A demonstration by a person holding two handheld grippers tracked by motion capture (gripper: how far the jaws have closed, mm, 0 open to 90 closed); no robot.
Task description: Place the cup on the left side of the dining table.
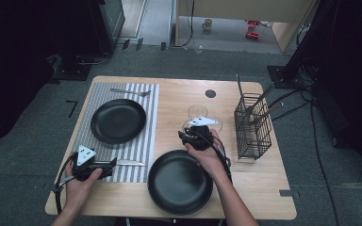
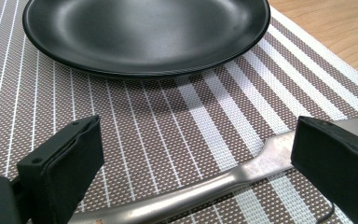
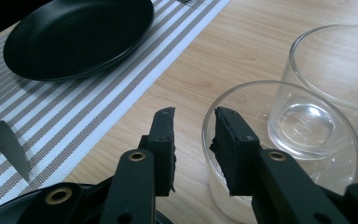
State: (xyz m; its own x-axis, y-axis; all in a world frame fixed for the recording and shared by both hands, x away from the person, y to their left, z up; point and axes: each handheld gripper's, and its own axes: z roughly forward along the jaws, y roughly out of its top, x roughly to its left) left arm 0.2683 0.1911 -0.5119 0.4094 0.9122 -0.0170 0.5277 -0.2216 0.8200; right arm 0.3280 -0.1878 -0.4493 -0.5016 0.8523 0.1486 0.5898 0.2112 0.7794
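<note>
Beyond the far rim of the near black plate (image 1: 179, 183), just right of table (image 1: 184, 94) centre: right gripper (image 3: 191, 130), tilted forward and down over the nearer glass (image 3: 279, 86). Stands upright on bare wood, long axis vertical, mouth open to the top, directly ahead of and below the jaws. Straddles the glass's near wall: one jaw outside, the other within the mouth, the rim close against the inner jaw's face. Jaws apart by a narrow gap, not clamped; daylight between the outer pad and the glass. Judged the step in hand: a pinch on the wall, which calls for the outer jaw to come in across the remaining gap, no sideways shift needed. Risk, as a judgement: a thin, smooth wall that may slip or tip if taken too high on the rim.

Just behind: second glass (image 3: 335, 70), apparently close beside the first, contact not resolvable. Farther right: wire cutlery basket (image 1: 252, 127).

Well apart, at the near left corner: left gripper (image 2: 200, 140), low over the striped mat (image 2: 144, 116), jaws wide apart. Between them, flat on the mat and untouched: knife (image 2: 242, 175), handle running crosswise to the jaws. Beyond it: far black plate (image 2: 144, 32). Places the right hand far nearer the glasses than the left.
</note>
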